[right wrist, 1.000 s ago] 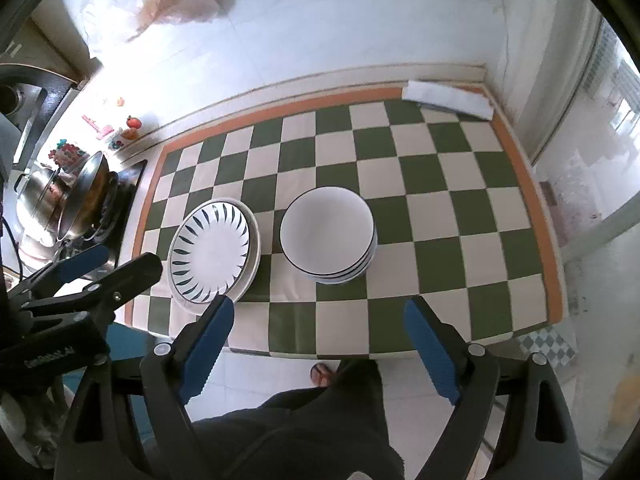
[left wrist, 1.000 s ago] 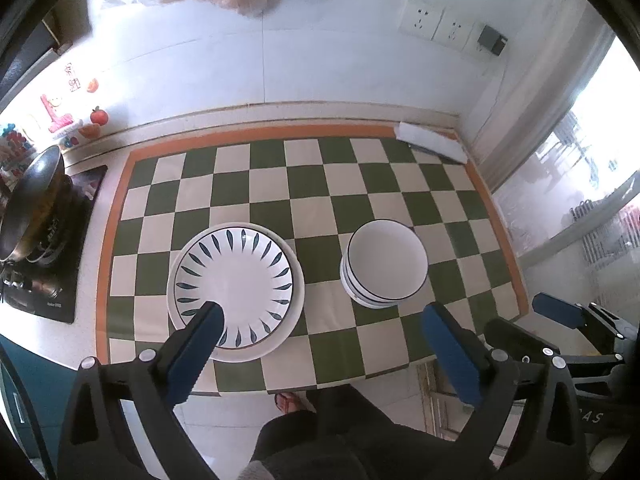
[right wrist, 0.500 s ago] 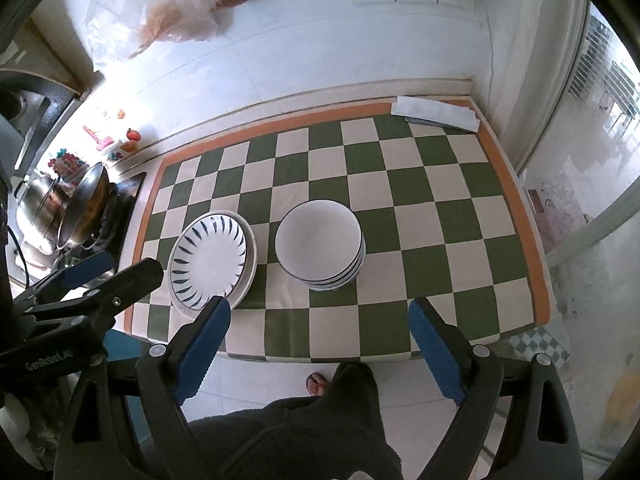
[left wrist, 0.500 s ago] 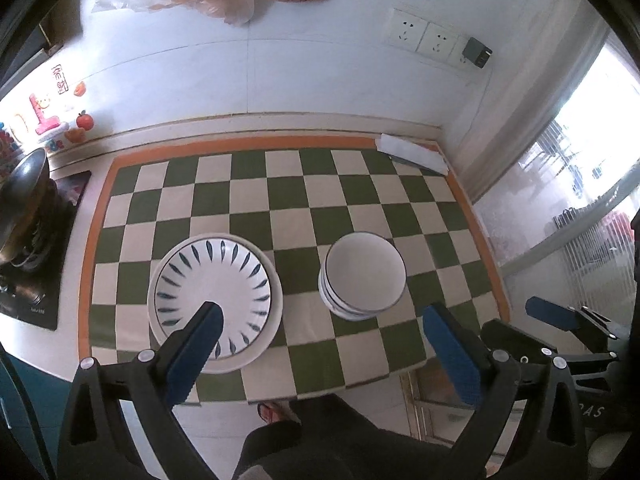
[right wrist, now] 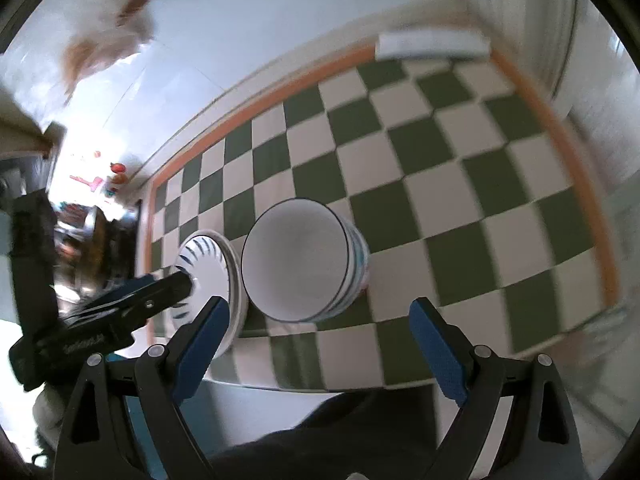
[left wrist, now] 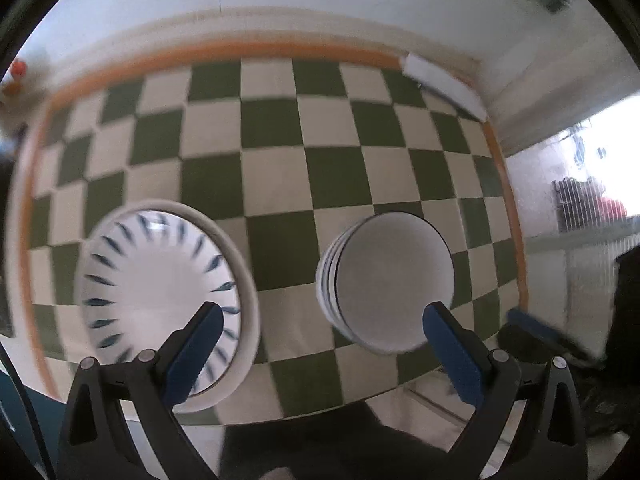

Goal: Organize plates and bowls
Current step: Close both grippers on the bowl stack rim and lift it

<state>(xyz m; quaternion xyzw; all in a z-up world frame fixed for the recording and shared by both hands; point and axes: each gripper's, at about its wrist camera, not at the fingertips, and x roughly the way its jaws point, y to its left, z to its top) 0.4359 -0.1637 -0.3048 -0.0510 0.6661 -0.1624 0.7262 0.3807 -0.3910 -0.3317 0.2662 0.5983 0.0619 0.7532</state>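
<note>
Two tools, left tool (left wrist: 320, 344) and right tool (right wrist: 318, 332), gape wide, empty. Bowl stack (right wrist: 302, 266) and plates (left wrist: 168, 300) sit near the counter's (left wrist: 280, 152) front edge; a careless nudge risks toppling them.

plates (left wrist: 160, 292): glossy glazed ceramic | bowls (right wrist: 298, 264): glossy ceramic | checkered mat (left wrist: 272, 128): matt

I see the stack of plates (left wrist: 160, 300) (blue leaf strokes ringing the top one) lying flat on the checkered cloth, and just right of it the nested white bowls (left wrist: 390, 284), dark-rimmed, upright
</note>
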